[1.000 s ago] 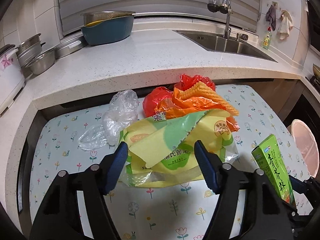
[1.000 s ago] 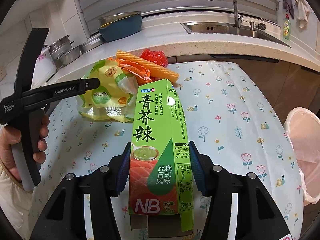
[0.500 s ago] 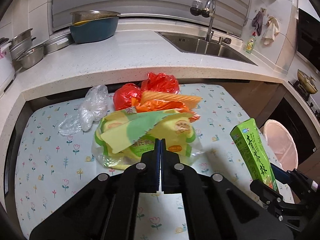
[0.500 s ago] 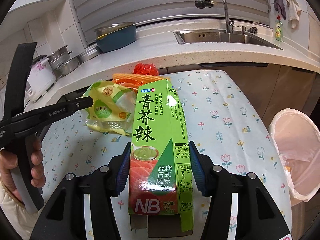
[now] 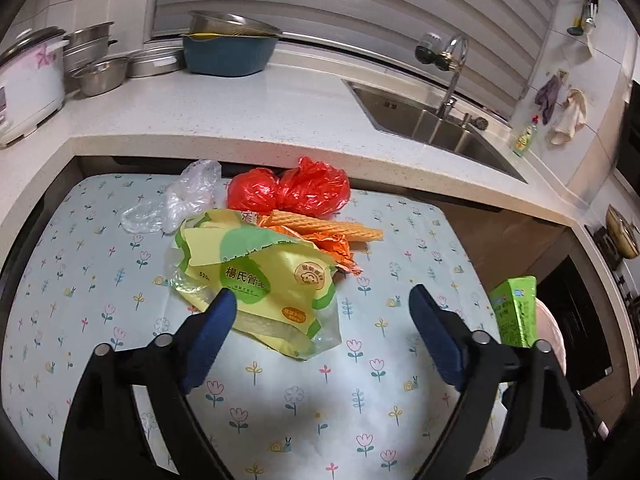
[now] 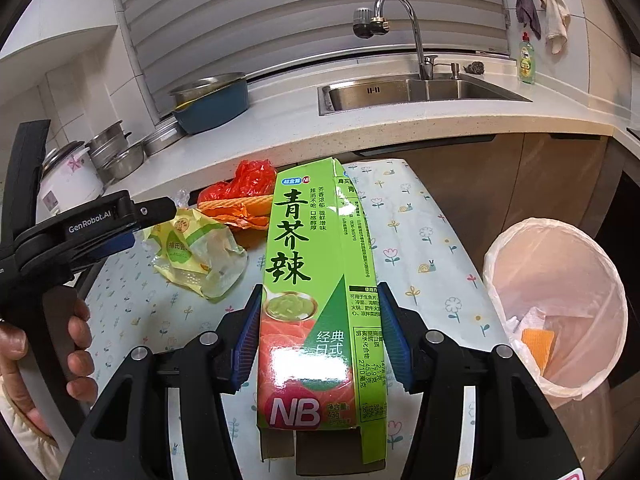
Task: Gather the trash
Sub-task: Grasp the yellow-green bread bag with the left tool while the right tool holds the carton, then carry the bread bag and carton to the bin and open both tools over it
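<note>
My right gripper (image 6: 320, 336) pinching the green box (image 6: 316, 280), bin (image 6: 560, 312) at three o'clock, my left gripper (image 5: 320, 320) opening, empty, yellow wrapper (image 5: 256, 276) at eleven o'clock.

Right gripper (image 6: 320, 332) jaws clamp green carton (image 6: 316, 280); lined bin (image 6: 560, 312) just right; left gripper (image 6: 132, 220) over yellow wrapper (image 6: 200, 256).

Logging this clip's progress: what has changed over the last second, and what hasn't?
The left gripper shut its jaws short of the yellow wrapper, caught nothing, and its jaws are opening again with nothing between them. The right gripper, still clamped on the green box, swung toward the bin. The trash pile on the table stayed put.
</note>
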